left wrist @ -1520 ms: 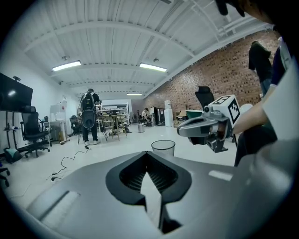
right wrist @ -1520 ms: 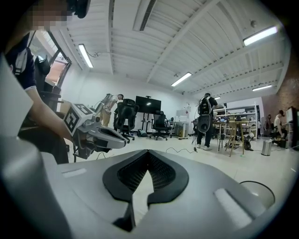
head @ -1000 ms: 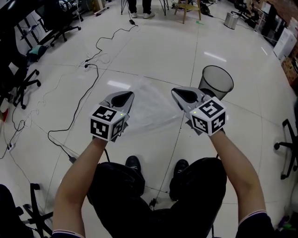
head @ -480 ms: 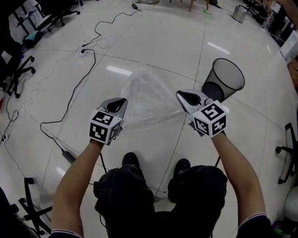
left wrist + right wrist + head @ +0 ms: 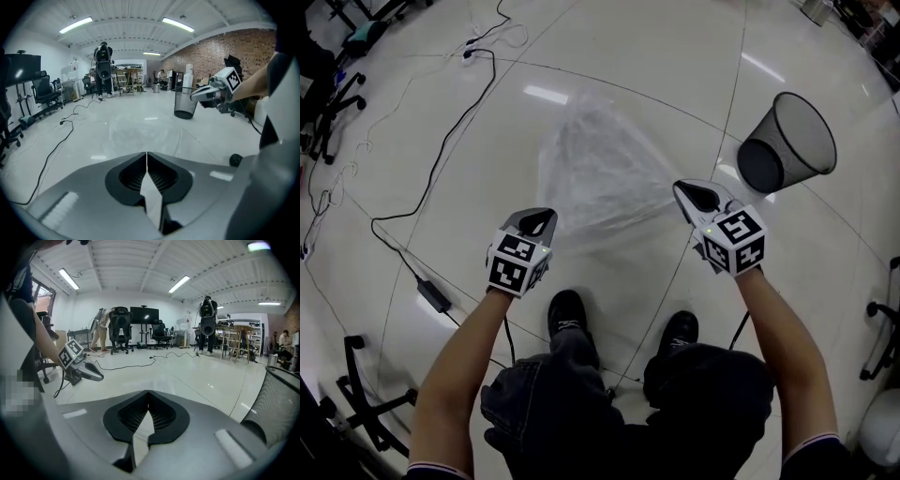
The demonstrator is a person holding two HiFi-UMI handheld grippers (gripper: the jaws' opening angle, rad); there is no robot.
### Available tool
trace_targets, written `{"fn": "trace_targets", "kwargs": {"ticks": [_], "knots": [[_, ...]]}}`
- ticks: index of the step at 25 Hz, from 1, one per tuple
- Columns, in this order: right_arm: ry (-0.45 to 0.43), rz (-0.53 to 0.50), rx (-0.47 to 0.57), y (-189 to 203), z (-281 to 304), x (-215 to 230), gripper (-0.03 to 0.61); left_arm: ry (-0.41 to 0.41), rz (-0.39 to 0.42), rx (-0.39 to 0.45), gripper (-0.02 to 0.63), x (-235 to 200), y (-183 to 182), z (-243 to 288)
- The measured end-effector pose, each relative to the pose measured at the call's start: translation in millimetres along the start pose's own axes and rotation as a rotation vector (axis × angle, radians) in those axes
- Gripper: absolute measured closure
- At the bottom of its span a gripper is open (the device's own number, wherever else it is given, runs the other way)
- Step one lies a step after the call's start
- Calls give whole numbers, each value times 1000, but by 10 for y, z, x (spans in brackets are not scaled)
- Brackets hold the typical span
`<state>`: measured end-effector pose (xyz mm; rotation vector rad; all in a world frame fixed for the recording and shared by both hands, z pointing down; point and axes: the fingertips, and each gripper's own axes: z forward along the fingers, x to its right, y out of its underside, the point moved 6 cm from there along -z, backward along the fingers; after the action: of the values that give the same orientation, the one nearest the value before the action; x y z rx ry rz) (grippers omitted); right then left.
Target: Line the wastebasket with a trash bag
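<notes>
Both clenched: left gripper [image 5: 540, 217] and right gripper [image 5: 689, 190] pinch the clear trash bag [image 5: 600, 169] by its edge; thin film could slip free or miss the mesh wastebasket [image 5: 769, 164], well apart at right.

The trash bag [image 5: 600, 173] is clear, thin, crinkled plastic. It is spread out wide and puffed above the white tile floor. Its near edge is stretched between the left claw [image 5: 536, 222] and the right claw [image 5: 698, 195], each pinched shut on a corner of it, and the rest tapers away from them to a rounded far end. The wastebasket [image 5: 787, 141] is round, black wire mesh, widening towards its rim. It stands upright on the floor with its mouth open and still unlined, just beyond the right claw and apart from the bag.
</notes>
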<state>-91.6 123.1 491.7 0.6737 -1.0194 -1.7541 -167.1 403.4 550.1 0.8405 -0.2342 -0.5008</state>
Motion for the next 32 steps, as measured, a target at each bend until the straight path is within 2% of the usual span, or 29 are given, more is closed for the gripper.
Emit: {"fn": "trace_targets", "kwargs": {"ticks": [2, 8, 12, 16, 20, 23, 28, 32], "knots": [[-4, 17, -25, 129, 94, 13, 574, 2, -21, -54, 588, 10, 266, 52], [-34, 50, -76, 373, 276, -24, 574, 44, -103, -230, 461, 96, 1067, 152], [-55, 48, -104, 467, 362, -111, 574, 25, -131, -294, 445, 126, 1373, 205], [-66, 41, -126, 549, 463, -167, 575, 12, -118, -324, 458, 83, 1468, 274], [-69, 53, -139, 589, 531, -162, 575, 2, -106, -335, 597, 71, 1468, 311], [-72, 55, -150, 621, 560, -165, 575, 9, -107, -332, 603, 76, 1470, 321], [-47, 41, -179, 688, 675, -28, 572, 47, -39, -308, 603, 98, 1448, 251], [-11, 56, -211, 782, 809, 169, 557, 53, -48, -306, 603, 70, 1464, 172]]}}
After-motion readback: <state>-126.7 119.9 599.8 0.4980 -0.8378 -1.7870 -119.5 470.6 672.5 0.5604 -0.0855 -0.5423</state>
